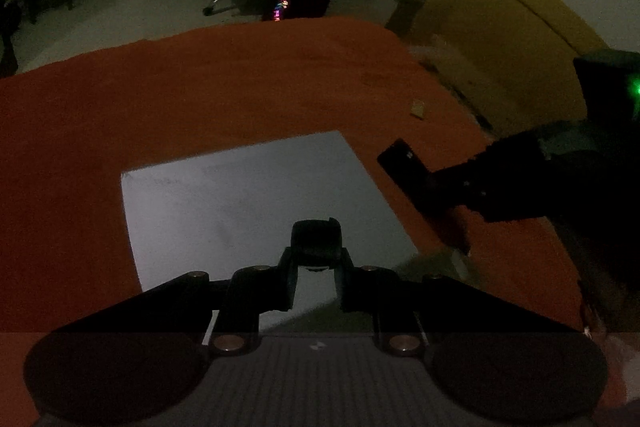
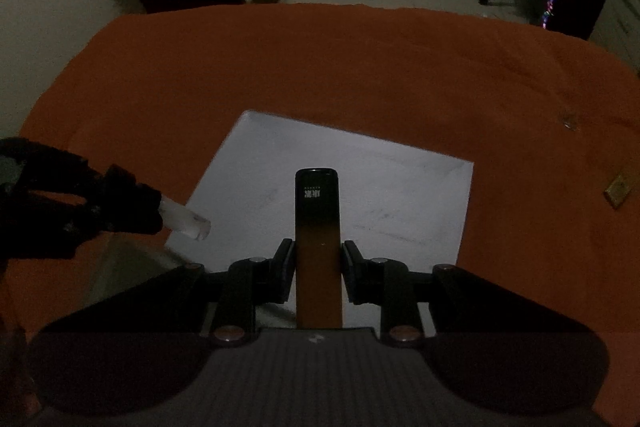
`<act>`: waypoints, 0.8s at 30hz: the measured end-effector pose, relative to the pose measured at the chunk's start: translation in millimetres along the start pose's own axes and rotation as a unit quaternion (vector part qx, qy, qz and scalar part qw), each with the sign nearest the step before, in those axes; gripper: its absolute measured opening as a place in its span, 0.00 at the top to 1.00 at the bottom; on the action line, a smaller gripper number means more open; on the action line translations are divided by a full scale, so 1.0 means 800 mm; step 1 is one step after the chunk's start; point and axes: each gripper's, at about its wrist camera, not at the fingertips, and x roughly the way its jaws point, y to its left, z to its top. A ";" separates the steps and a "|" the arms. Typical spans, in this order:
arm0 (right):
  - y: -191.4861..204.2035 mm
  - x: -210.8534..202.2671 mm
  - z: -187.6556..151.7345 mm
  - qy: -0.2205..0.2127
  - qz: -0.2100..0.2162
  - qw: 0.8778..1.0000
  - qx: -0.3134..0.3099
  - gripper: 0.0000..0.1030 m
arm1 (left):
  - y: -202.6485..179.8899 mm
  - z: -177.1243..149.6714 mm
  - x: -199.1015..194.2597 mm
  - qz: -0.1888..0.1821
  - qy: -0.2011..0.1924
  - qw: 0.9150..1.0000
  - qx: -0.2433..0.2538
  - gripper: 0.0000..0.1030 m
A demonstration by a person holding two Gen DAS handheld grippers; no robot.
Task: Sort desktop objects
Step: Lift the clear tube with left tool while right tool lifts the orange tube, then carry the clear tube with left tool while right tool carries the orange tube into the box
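Over the white sheet (image 1: 256, 203) on our orange-covered surface (image 1: 200, 87), the left gripper (image 1: 316, 267) is clamped on a clear tube with a dark cap (image 1: 316, 237), while the right gripper (image 2: 318, 267) pinches an orange-and-black stick (image 2: 318, 227), both lifted for sorting. Far side's wide open; a small tan piece (image 2: 619, 189) sits near the right edge.

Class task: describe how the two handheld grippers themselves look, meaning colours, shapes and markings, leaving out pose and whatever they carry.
Both grippers are black. The left gripper and right gripper each have two short flat fingers on hinged link arms with round metal-coloured pivot pins, two wide rounded lobes, and a grey ribbed plate bearing a small pale mark. From the left view, a green light glows on the right unit. No sleeves visible.
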 end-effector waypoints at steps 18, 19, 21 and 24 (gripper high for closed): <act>0.068 -0.026 -0.137 0.053 0.036 0.998 -0.028 0.73 | -0.050 -0.128 -0.008 -0.014 0.053 0.998 -0.035 0.85; 0.070 -0.023 -0.141 0.056 0.036 0.997 -0.026 0.73 | -0.051 -0.133 -0.007 -0.014 0.056 0.998 -0.036 0.85; 0.073 -0.018 -0.150 0.064 0.037 0.997 -0.022 0.73 | -0.052 -0.141 -0.005 -0.020 0.065 0.997 -0.047 0.85; 0.077 -0.009 -0.163 0.076 0.037 0.996 -0.016 0.73 | -0.055 -0.149 0.003 -0.020 0.084 0.995 -0.049 0.85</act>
